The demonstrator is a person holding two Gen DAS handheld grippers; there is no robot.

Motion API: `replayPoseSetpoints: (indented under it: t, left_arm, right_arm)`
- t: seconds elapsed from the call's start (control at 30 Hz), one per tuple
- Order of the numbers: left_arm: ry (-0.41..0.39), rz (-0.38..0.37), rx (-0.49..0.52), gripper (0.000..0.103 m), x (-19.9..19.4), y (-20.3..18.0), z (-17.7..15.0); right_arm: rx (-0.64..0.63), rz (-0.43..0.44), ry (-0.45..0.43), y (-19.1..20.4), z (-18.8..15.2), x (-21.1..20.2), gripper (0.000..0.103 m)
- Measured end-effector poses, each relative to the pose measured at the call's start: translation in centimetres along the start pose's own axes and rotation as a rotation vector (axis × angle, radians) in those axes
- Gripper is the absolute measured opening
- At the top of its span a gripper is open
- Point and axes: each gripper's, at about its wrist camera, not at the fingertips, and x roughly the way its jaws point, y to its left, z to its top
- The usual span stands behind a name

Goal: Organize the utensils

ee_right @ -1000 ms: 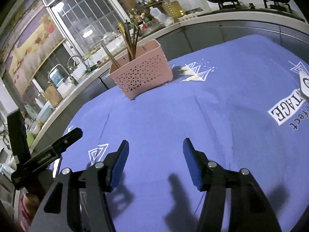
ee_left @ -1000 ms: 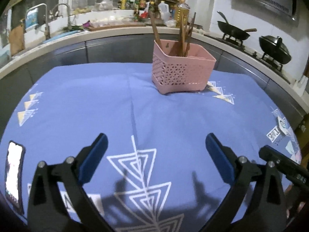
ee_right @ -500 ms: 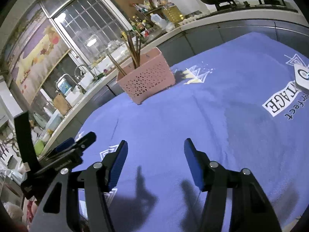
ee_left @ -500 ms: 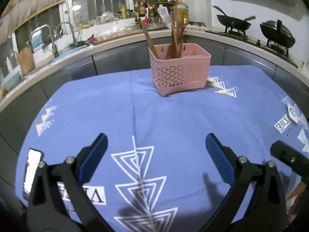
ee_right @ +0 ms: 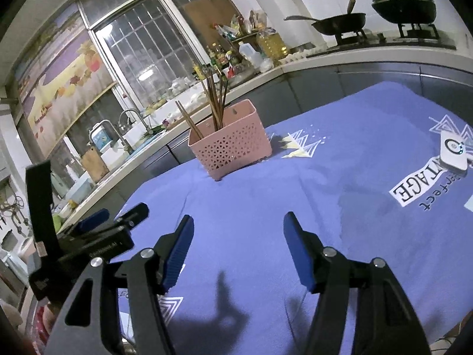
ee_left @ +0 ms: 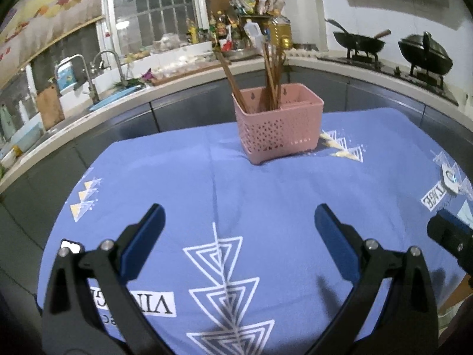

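Note:
A pink perforated utensil basket [ee_left: 278, 127] stands on the blue tablecloth [ee_left: 236, 195] at the far middle of the table. Several brown chopsticks [ee_left: 270, 74] stand upright in it. It also shows in the right wrist view [ee_right: 233, 145] with the chopsticks [ee_right: 215, 103]. My left gripper [ee_left: 238, 227] is open and empty, well short of the basket and above the cloth. My right gripper [ee_right: 238, 236] is open and empty, also well short of the basket. The left gripper's body shows at the left of the right wrist view [ee_right: 88, 236].
A white round-marked device [ee_right: 452, 153] lies on the cloth at the right. A phone [ee_left: 69, 247] lies near the left table edge. Behind the table runs a counter with a sink [ee_left: 97, 88], bottles and two woks [ee_left: 422, 53].
Both grippers have pulled back and risen, so the basket looks farther away and more of the table shows. Both stay open and empty.

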Motion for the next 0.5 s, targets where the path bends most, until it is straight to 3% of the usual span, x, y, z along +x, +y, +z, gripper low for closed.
replayPoseSetpoints:
  t: [0.5]
  left_arm:
    - [-0.020, 0.049, -0.027, 0.097, -0.2, 1.9, 0.4]
  right_arm:
    - [0.003, -0.099, -0.081, -0.8, 1.6, -1.4, 0.079]
